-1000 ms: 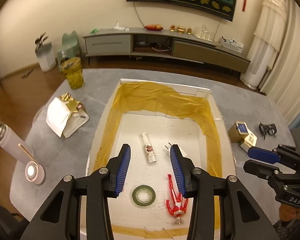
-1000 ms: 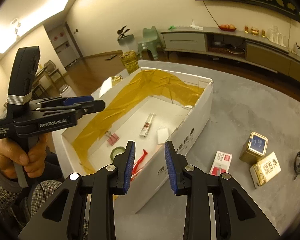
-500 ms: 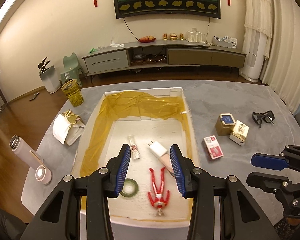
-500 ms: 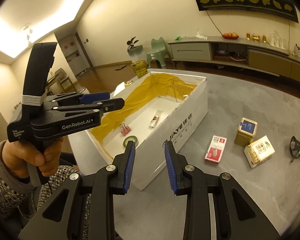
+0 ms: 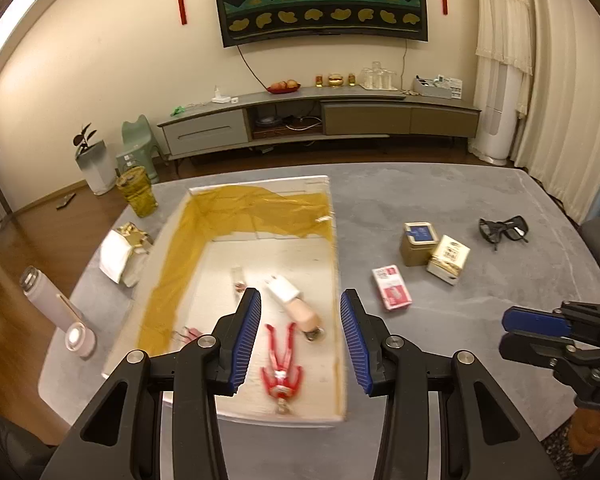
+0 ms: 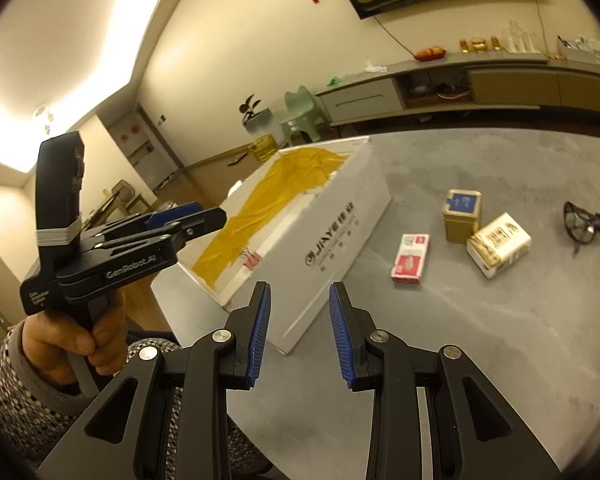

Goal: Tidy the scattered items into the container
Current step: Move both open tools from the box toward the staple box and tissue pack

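A white box [image 5: 340, 264] [image 6: 332, 236] lined with yellow tape sits on the grey table. Inside lie a red toy figure [image 5: 282, 364], a white charger [image 5: 282, 290], a small tube [image 5: 238, 278] and a pink clip [image 6: 252, 258]. On the table to the right of the box lie a red-and-white pack [image 5: 392, 292] [image 6: 410, 258], a gold tin [image 5: 418, 238] [image 6: 462, 216], a white-and-gold carton [image 5: 448, 260] [image 6: 498, 244] and black glasses [image 5: 502, 230] [image 6: 590, 228]. My left gripper [image 5: 300, 336] hangs open above the box's near end, holding nothing. My right gripper [image 6: 298, 332] is open over the table by the box's near corner.
Left of the box are a white paper bag [image 5: 122, 252], a pale bottle [image 5: 46, 300], a small round lamp [image 5: 78, 338] and a yellow glass jar [image 5: 136, 196]. A person's hand [image 6: 76, 332] holds the left gripper. A TV cabinet [image 5: 320, 120] stands behind.
Both grippers have pulled back and risen away from the box, so more of the table and the loose items on the right show. Both stayed open.
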### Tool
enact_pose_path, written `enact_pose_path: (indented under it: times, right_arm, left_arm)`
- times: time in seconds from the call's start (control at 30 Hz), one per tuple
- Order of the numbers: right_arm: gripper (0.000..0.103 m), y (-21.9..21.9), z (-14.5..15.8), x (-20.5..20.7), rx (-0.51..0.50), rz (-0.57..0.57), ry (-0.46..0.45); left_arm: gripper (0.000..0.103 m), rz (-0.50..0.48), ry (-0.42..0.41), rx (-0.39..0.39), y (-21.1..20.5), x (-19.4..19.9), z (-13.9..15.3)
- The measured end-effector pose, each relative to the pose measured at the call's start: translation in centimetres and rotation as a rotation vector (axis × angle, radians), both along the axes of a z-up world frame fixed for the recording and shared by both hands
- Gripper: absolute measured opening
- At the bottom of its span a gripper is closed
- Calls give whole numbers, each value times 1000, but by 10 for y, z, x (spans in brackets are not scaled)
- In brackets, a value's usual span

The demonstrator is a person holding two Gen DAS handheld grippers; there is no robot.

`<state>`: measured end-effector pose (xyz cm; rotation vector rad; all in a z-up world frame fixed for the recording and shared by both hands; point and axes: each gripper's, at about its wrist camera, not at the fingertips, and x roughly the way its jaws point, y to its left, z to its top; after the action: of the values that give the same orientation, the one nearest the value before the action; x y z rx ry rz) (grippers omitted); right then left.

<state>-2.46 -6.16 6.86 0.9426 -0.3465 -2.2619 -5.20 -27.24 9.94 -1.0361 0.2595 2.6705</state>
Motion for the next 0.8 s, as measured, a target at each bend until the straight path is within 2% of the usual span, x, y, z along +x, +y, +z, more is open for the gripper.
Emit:
enact_pose_path:
  times: [0.4, 0.73, 0.8]
  right_arm:
    - [32, 38, -10, -10, -13, -91, -41]
    - [32, 62, -18, -21, -13, -147, -71]
    - [32, 65, -21, -24, -10, -156, -78]
  left_arm:
    - [43, -97, -72, -2, 59, 15, -30]
    - [44, -131, -144, 0, 95, 0, -58]
    - [48, -129, -158, 4, 98, -5, -64]
